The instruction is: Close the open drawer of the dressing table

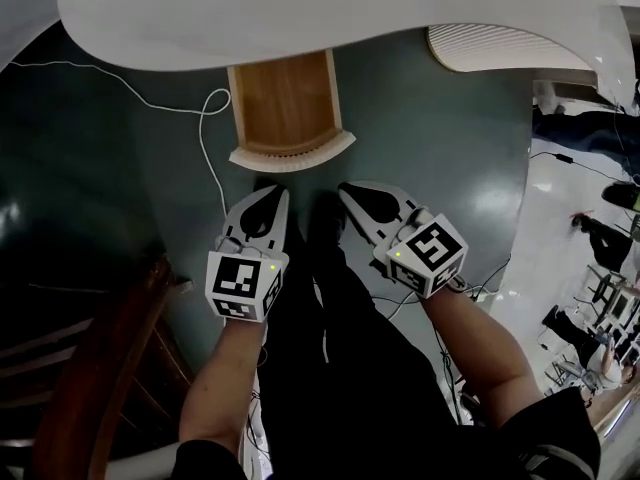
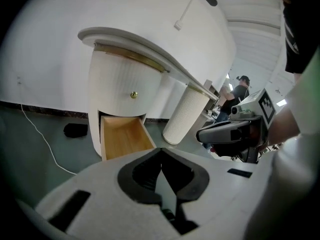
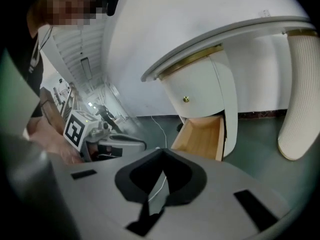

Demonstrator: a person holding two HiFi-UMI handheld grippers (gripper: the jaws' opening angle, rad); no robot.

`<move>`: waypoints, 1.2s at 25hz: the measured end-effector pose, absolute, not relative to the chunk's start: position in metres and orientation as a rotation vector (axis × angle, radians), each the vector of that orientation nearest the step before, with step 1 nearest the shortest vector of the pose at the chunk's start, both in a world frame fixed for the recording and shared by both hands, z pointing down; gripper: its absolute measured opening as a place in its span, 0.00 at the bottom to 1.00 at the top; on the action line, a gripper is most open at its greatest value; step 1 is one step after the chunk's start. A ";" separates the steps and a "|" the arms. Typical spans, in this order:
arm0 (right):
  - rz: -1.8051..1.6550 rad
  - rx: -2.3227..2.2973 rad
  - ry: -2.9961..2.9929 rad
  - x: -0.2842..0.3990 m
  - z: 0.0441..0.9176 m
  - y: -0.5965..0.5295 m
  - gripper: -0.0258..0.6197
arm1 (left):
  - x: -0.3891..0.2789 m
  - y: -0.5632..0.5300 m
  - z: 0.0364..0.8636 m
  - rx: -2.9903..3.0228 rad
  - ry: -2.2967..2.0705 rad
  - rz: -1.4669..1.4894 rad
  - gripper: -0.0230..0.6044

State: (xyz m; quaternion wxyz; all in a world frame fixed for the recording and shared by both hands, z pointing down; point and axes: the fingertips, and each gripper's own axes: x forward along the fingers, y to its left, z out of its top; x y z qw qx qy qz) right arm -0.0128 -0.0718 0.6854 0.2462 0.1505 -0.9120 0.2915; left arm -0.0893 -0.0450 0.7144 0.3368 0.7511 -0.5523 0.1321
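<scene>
Clenched and empty, the left gripper and right gripper hover short of the open drawer jutting from the dressing table; a white cable loops beside it, with a wooden chair at left.

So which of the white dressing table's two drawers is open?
The lower drawer, pulled out to show its bare wooden interior; the ribbed white upper drawer with the brass knob is shut.

R claw tips together, empty, w/ open drawer of white dressing table ahead.
</scene>
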 end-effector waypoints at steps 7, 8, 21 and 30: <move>0.790 0.397 -2.476 -0.011 0.741 -0.070 0.05 | -0.078 -0.031 0.768 1.937 -1.413 0.355 0.05; 0.794 0.400 -2.470 -0.010 0.748 -0.069 0.05 | -0.075 -0.029 0.775 1.934 -1.404 0.337 0.05; 0.831 0.373 -2.466 -0.021 0.788 -0.065 0.05 | -0.082 -0.037 0.848 1.878 -1.383 0.306 0.11; 0.790 0.362 -2.474 -0.024 0.794 -0.069 0.05 | -0.091 -0.043 0.849 1.886 -1.413 0.327 0.05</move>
